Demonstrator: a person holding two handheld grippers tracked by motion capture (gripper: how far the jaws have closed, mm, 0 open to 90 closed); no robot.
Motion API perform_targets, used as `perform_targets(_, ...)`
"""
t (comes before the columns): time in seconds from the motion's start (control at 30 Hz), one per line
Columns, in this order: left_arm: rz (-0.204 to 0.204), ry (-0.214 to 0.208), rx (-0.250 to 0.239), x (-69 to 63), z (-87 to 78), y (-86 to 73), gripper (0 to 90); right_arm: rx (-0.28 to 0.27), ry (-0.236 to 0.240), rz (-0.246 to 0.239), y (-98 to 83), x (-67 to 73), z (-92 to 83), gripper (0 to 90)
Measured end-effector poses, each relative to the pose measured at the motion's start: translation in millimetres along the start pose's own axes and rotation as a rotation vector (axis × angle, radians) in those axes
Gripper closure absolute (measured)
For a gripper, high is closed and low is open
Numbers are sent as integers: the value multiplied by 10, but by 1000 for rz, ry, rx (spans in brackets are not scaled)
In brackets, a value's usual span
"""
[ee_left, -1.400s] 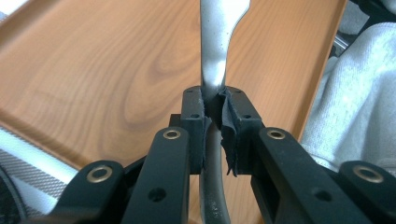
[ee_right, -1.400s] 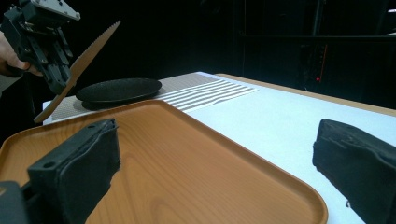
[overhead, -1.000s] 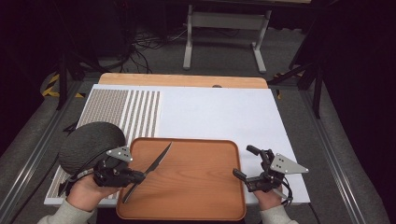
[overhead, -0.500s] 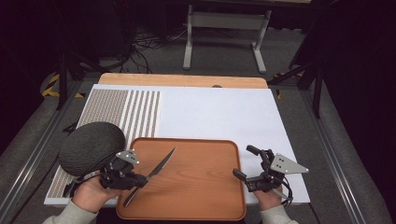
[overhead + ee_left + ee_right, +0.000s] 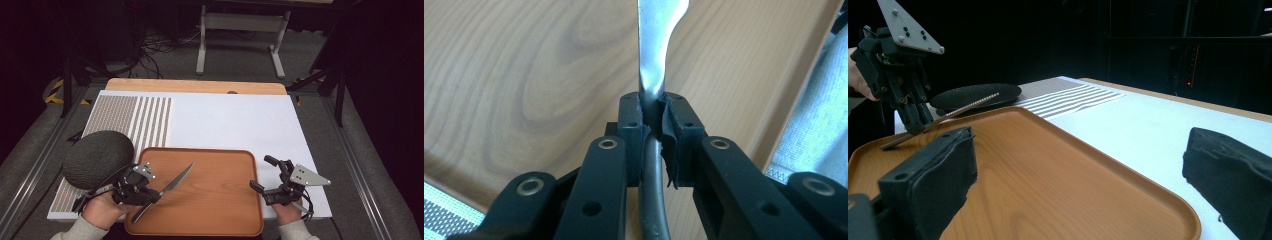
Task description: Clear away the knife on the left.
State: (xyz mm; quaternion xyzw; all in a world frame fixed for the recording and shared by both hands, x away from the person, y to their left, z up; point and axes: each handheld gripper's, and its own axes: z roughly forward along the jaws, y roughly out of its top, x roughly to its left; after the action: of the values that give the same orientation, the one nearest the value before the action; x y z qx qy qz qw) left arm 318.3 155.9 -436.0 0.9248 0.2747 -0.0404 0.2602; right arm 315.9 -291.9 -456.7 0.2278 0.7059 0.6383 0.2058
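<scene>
Since a second ago, my left hand-held gripper (image 5: 152,192) has drawn back a little toward me, taking the knife (image 5: 167,189) with it, so the blade now lies at a flatter slant over the tray (image 5: 220,200); my right hand-held gripper (image 5: 265,175) has kept its place. My left jaws are narrow and clamped on the knife where blade meets handle; in the left gripper view the pads (image 5: 670,131) press both sides of the steel, the blade running straight ahead of them over the wood grain and the dark handle trailing back beneath. In the right gripper view the knife (image 5: 938,119) hangs tilted, handle end low near the tray (image 5: 1058,170), tip raised ahead of the left hand-held gripper (image 5: 913,125). My right jaws stand wide with nothing between them, one over the tray's near right edge, the other over the white worktop (image 5: 235,122) just beside it. Just behind my left hand-held gripper lies a dark, rounded mat (image 5: 97,159), touching the tray's corner.
</scene>
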Motion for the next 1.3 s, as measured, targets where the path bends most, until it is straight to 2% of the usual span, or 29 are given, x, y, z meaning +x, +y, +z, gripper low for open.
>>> perform_targets(0.17,-11,28,49,-32,47,15,798,-1,10,11,-4,-5,-1,15)
perform_targets(0.3,-2,32,66,-34,88,28,797,1,9,9,-3,-4,1,15)
perform_targets(0.43,-10,39,85,-42,118,31,797,1,15,11,-7,-10,5,15)
perform_targets(0.97,-10,49,119,-24,225,40,794,-1,22,17,-3,-13,2,14)
perform_targets(1.3,-11,46,117,-18,228,40,791,-2,22,17,-1,-14,-2,14)
